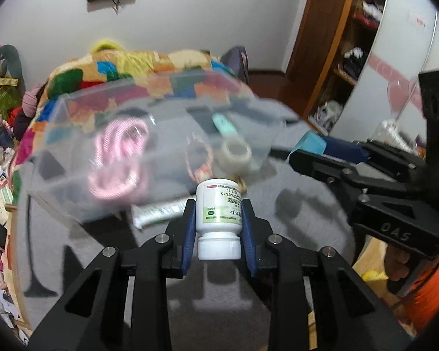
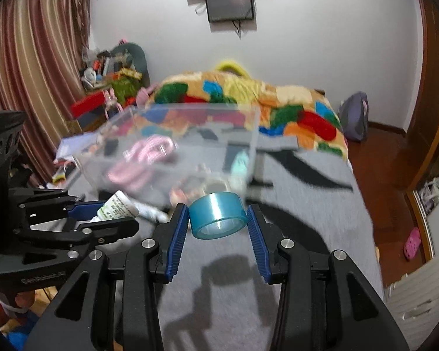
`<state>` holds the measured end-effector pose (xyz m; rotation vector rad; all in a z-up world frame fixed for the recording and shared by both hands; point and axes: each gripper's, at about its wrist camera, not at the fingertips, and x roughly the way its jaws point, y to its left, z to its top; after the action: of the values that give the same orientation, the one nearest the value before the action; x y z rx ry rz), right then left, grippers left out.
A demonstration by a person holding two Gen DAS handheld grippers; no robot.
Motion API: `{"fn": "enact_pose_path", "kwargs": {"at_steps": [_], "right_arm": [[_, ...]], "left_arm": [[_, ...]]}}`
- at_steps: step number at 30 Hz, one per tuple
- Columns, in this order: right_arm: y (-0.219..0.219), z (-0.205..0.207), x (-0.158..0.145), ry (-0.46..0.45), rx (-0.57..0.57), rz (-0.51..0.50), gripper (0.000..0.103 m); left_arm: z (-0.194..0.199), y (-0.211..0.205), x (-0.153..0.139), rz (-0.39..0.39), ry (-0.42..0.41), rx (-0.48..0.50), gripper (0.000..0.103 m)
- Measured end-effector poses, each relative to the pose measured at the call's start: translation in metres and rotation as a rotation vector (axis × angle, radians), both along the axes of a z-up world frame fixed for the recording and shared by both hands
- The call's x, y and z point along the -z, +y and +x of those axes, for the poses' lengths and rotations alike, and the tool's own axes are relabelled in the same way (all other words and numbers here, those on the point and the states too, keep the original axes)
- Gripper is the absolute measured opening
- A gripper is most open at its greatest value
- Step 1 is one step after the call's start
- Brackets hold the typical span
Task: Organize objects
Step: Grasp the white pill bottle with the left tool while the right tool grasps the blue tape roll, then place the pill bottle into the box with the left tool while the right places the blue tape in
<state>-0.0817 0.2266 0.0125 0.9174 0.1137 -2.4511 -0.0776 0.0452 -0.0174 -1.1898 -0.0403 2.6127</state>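
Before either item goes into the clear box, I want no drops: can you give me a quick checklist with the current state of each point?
1. Left gripper shut on the pill bottle: ok.
2. Right gripper shut on the blue tape roll: ok.
3. Bottle cap on: ok.
4. Clear box open on top: ok.
5. Free room inside the box: cannot tell, blurred.

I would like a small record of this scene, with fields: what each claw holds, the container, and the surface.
left claw: shut on white pill bottle, cap toward the camera
right claw: holds blue tape roll between its fingers
container: clear plastic box, ahead of both claws
inside box: pink coiled cable; the rest is blurred
surface: grey blanket
beside box: white tube
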Motion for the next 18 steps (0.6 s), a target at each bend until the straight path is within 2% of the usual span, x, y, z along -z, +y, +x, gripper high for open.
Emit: {"fn": "enact_pose_path", "kwargs": {"at_steps": [5,9,14,18], "right_arm": [[-0.019,-0.008,-0.024,0.073,-0.013,-0.017,0.038],[-0.035,-0.018,-0.035,0.108,-0.022,-0.02,0.038],[-0.059,-0.04,-0.034,0.076,-0.032,-0.018,0.038],[-0.073,-0.061,-0.018,0.006,-0.028,0.002,0.038]], "left_arm": [[-0.005,-0.02,-0.033,-0.004,0.101,-0.046,0.029],[-0.017,-0.037,-0.046,-0.008,0.135,-0.085,0.029],[-0.043,-0.056,-0.045,-0.003,0.111,-0.123,0.029],[-0.061,-0.063,-0.029,0.009,0.042,-0.139,0.029]]}}
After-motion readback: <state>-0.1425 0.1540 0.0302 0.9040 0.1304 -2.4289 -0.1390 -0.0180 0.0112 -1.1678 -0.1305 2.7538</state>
